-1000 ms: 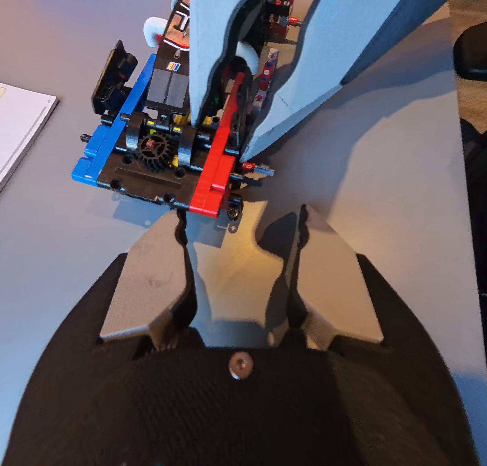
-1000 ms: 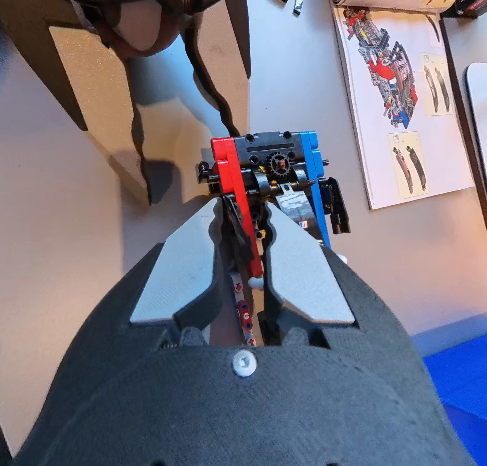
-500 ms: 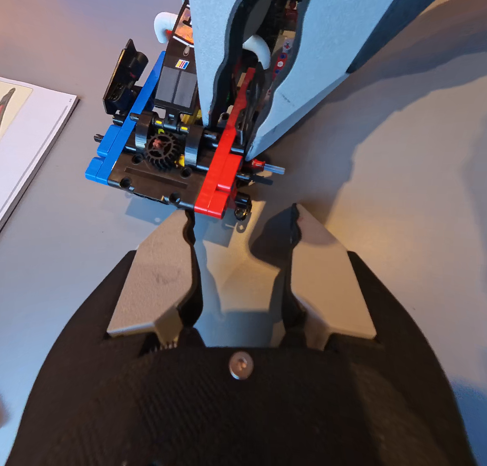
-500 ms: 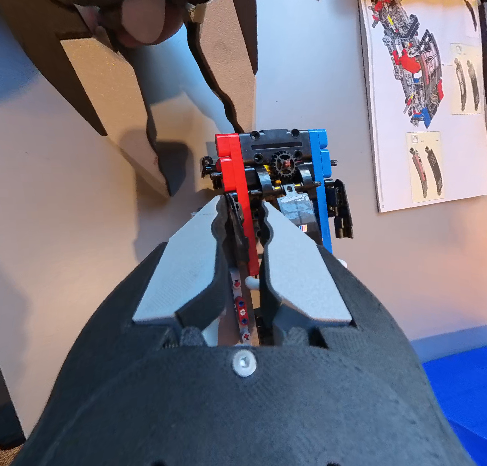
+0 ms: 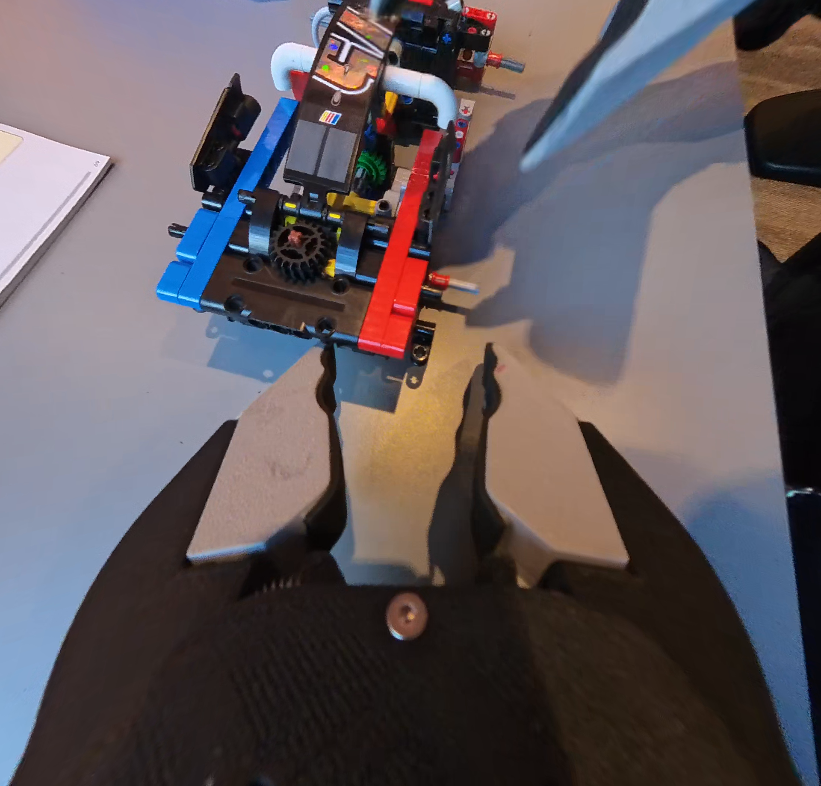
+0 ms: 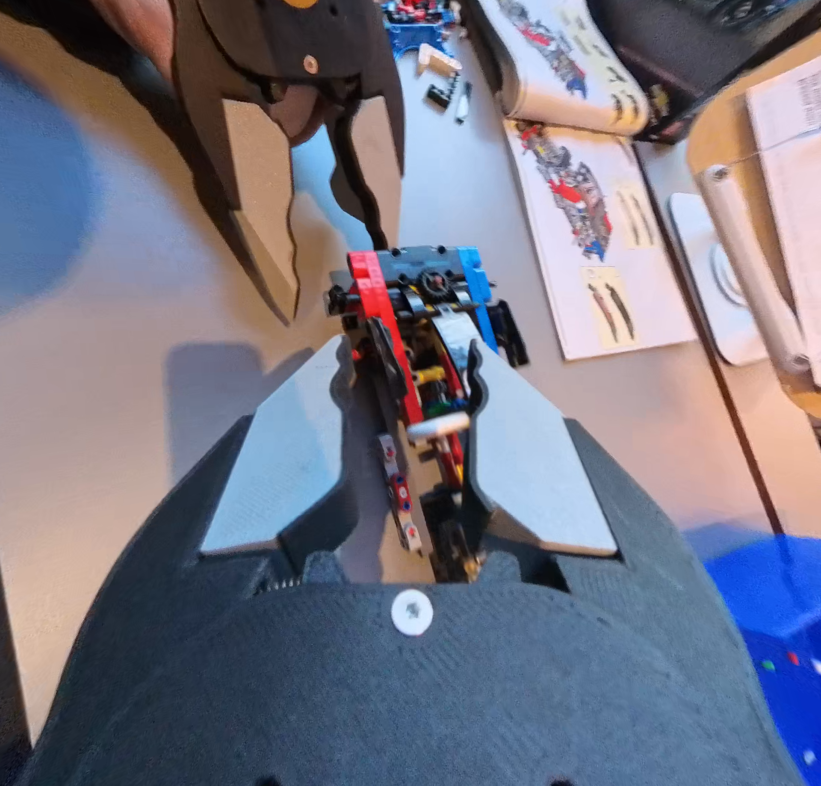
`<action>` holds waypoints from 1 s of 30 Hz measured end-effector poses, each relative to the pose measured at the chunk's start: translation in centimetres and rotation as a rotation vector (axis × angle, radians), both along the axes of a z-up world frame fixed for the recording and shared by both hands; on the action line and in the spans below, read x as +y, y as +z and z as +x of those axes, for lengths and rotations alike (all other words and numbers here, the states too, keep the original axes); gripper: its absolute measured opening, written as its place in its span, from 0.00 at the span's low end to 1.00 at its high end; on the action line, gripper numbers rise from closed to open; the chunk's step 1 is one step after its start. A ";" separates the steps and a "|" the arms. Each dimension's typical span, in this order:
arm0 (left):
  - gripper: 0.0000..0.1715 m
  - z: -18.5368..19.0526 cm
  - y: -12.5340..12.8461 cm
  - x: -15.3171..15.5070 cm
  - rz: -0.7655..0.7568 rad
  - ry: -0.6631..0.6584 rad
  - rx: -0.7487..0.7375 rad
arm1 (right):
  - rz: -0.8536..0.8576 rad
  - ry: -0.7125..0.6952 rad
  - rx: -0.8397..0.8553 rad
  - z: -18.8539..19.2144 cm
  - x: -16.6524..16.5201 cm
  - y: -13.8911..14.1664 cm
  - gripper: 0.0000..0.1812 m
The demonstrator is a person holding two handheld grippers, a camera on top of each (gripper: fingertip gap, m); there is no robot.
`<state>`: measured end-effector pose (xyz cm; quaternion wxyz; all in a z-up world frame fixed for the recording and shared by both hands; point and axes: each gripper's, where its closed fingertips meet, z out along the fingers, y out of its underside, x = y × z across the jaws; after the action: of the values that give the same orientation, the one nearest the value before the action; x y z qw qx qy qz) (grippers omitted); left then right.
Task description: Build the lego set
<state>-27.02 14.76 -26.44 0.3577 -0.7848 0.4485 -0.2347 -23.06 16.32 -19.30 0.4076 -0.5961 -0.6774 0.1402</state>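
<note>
**Both tools apart over a half-built car**

Grey desk (image 5: 622,409) carries the lego car (image 5: 320,213) near its middle, sitting flat with its blue beam on one side and its red beam (image 5: 400,249) on the other. The left tool (image 5: 406,365) waits just short of the car's black end plate, fingers apart and empty. The right tool (image 6: 406,356) hangs above the car's other end, fingers spread wide and gripping nothing; the view is blurred.

To judge by this, a piece has just been seated or the next is due. Doing it well means steadying the chassis with one tool by its black end plate while the other fetches and presses, since the car sits loose on the desk.

An open instruction booklet (image 6: 591,240) lies beside the car. Loose parts (image 6: 448,94) and a blue bin (image 6: 773,604) sit farther off. The short red pin (image 5: 444,281) sticking out beside the red beam could snag a finger.
</note>
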 end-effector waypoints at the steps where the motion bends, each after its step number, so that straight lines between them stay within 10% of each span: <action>1: 0.38 -0.2 0.0 0.1 0.004 0.014 0.000 | 0.003 -0.030 0.014 1.1 0.6 0.2 0.26; 13: 0.41 -6.6 0.2 -2.8 -0.001 0.311 -0.005 | -0.219 -0.266 0.437 13.3 5.8 -1.5 0.31; 30: 0.46 -6.0 -0.9 -5.3 -0.061 0.377 0.036 | -0.168 -0.273 0.490 14.3 6.2 -1.8 0.32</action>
<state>-33.02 9.46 -27.37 0.3633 -0.8694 0.2925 -0.1631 -8.76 22.48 -21.14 0.5235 -0.6618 -0.4582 0.2793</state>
